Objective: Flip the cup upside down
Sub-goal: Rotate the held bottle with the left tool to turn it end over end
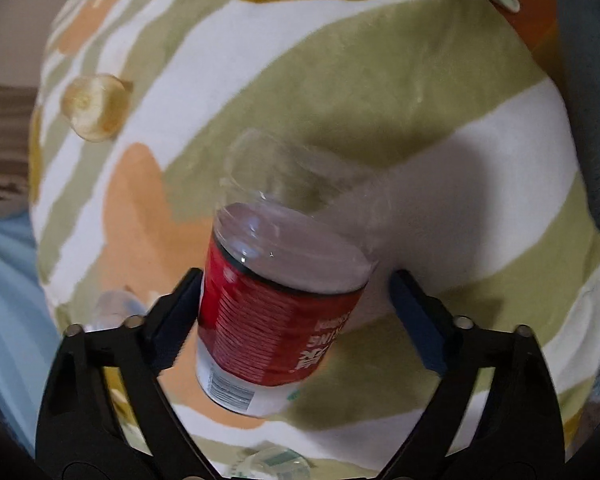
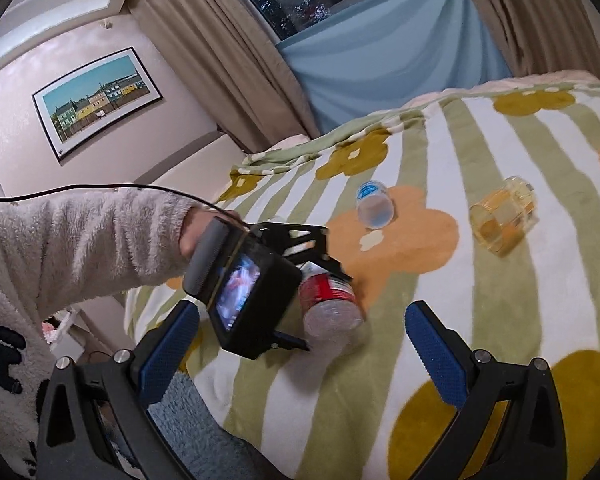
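A clear plastic cup with a red label (image 1: 276, 304) lies tilted between the fingers of my left gripper (image 1: 296, 312). The left pad touches the label; the right pad stands a little off the cup, so the jaws are open around it. The label text reads upside down. In the right wrist view the same cup (image 2: 330, 300) sits by the left gripper on the blanket, clear end toward the camera. My right gripper (image 2: 300, 354) is open and empty, held back over the blanket's near edge.
A striped flower blanket (image 2: 480, 312) covers the surface. An amber glass (image 2: 504, 216) lies on its side at the right. A small clear cup (image 2: 374, 205) lies further back. A blue towel (image 2: 188, 420) sits near the front edge. The amber glass also shows in the left wrist view (image 1: 94, 106).
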### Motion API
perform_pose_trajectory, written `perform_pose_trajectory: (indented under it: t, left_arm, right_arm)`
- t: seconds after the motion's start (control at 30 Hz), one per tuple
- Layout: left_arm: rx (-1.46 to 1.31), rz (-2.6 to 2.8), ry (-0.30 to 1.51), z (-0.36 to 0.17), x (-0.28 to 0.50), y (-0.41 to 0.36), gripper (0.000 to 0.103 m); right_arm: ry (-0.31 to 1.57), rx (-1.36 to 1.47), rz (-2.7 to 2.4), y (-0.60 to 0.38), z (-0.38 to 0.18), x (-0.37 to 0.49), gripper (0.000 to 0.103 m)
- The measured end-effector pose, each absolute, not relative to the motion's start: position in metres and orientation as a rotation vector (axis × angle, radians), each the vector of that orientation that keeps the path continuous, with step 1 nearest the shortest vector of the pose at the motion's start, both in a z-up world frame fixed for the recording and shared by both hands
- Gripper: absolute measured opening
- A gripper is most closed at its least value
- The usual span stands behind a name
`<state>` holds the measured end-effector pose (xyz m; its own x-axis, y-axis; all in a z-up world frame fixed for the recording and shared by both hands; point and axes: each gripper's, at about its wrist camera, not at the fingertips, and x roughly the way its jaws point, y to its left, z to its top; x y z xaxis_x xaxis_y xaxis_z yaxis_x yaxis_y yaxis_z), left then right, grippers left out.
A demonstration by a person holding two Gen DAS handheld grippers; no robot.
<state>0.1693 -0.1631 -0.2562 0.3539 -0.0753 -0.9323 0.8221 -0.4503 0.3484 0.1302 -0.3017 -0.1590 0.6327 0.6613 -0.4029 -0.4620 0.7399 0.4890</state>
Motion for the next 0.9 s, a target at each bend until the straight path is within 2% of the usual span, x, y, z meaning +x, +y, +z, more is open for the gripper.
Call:
perform_pose_trajectory:
  t: [0.03,0.07,0.17,0.27,0.37,0.5,0.7,0.9]
  left_arm:
    - [1.695,-1.24,0.707,-0.256,0.17,-0.164,0.065]
    - [1.687,-1.238,0.74,-0.254,0.171,-0.165,0.055]
    - [1.686,-1.195,0.805,-0.25,0.17,-0.166,0.055]
    - [1.595,-1.107,0.97,-0.246,0.181,-0.17,0.055]
    - [1.354,-1.046,1.119,-0.229,0.195,-0.168,0.055]
    - [1.059,-0.897,1.233,-0.211,0.214,-0.155,0.055]
    - [0.582,-0.601,1.496,-0.216,0.237,-0.121,0.055]
    - [0.381,-0.512,1.554,-0.23,0.244,-0.111,0.055]
  right_arm:
    - [0.597,0.367,0.667,-0.302,-0.161,0.13,0.103]
    - [0.596,0.377,0.676,-0.302,-0.163,0.132,0.103]
    - [0.591,0.398,0.691,-0.302,-0.167,0.133,0.103]
    - [0.582,0.422,0.706,-0.304,-0.168,0.131,0.103]
    - [0.572,0.437,0.719,-0.306,-0.165,0.127,0.103]
    - [0.57,0.437,0.726,-0.308,-0.163,0.121,0.103]
    - [0.567,0.464,0.753,-0.306,-0.164,0.118,0.103]
    - [0.58,0.449,0.788,-0.292,-0.163,0.114,0.103]
